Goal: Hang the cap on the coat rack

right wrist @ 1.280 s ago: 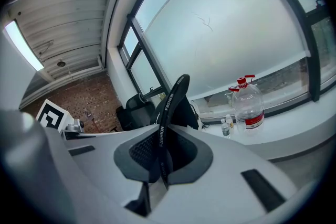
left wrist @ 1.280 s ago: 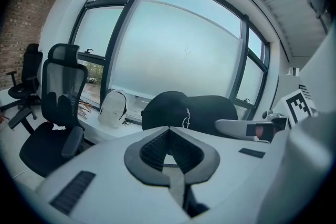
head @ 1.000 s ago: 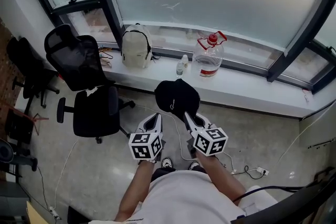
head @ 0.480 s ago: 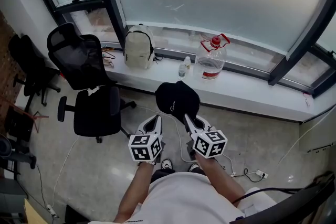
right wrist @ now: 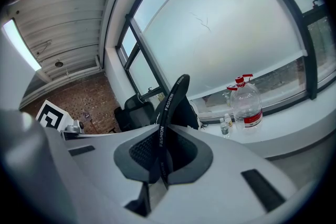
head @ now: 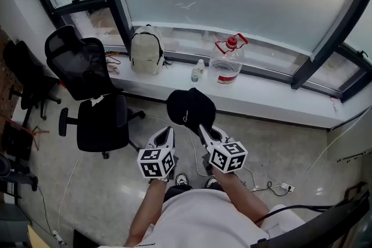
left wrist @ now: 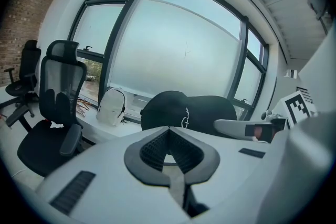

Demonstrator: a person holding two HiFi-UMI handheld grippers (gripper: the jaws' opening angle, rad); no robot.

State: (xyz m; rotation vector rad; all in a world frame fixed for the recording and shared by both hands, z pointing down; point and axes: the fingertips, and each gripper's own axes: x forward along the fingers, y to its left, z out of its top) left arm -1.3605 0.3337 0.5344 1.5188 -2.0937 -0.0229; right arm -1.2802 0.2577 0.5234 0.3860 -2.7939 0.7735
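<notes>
A black cap (head: 189, 108) with a small white logo hangs in the air in front of me, above the floor. My right gripper (head: 201, 127) is shut on its brim. In the right gripper view the brim edge (right wrist: 169, 105), lettered in white, stands upright between the jaws of the right gripper (right wrist: 160, 136). My left gripper (head: 168, 132) is just left of the cap, shut and holding nothing. From the left gripper (left wrist: 169, 131) the cap (left wrist: 184, 112) shows close ahead. I see no coat rack in any view.
A white window ledge (head: 279, 103) ahead carries a pale backpack (head: 145, 50), a small bottle (head: 196, 72) and a large water jug (head: 225, 62). A black office chair (head: 87, 96) stands at left, another chair (head: 23, 75) beyond it. Cables (head: 267, 187) lie on the floor at right.
Both grippers and the cap have drifted slightly left in the head view as the view shifted. The right gripper's hold on the brim is the same.
</notes>
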